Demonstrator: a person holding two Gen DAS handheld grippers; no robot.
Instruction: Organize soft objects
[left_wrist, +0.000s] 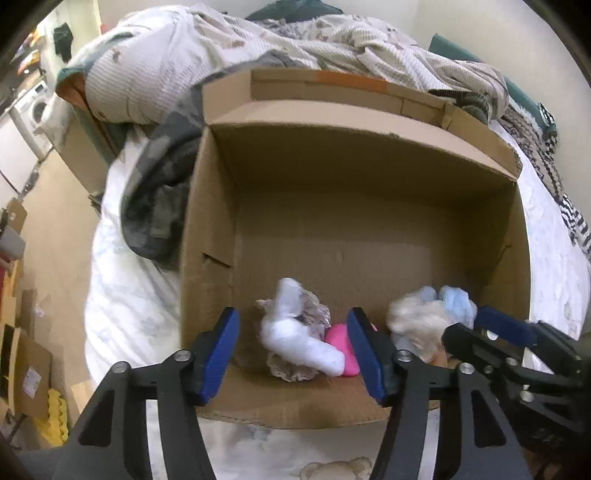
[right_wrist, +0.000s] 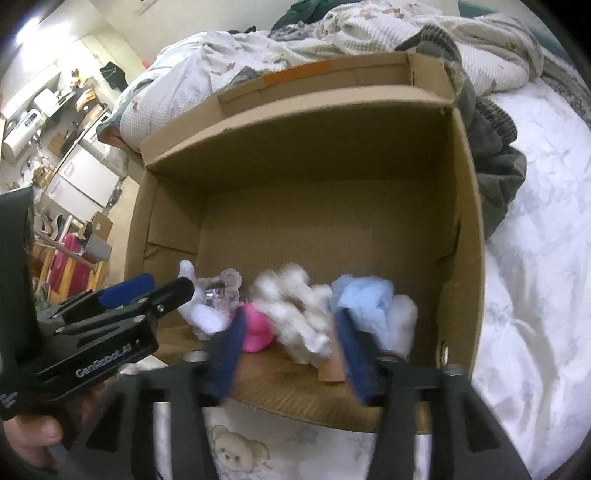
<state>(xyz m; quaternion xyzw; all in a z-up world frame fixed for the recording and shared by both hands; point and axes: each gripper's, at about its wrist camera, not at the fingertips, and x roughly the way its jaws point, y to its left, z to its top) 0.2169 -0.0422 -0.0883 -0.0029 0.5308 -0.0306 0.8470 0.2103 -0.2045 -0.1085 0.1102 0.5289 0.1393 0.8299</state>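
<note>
An open cardboard box stands on the bed; it also shows in the right wrist view. Inside, near the front wall, lie a white sock, a lacy scrunchie, a pink soft item, a cream fluffy item and a light blue soft item. My left gripper is open and empty above the white sock. My right gripper is open and empty above the cream item and the blue item. The pink item lies to their left.
The box sits on a white bedsheet. A rumpled quilt and dark clothing lie behind and beside the box. The floor and cluttered furniture are at the left.
</note>
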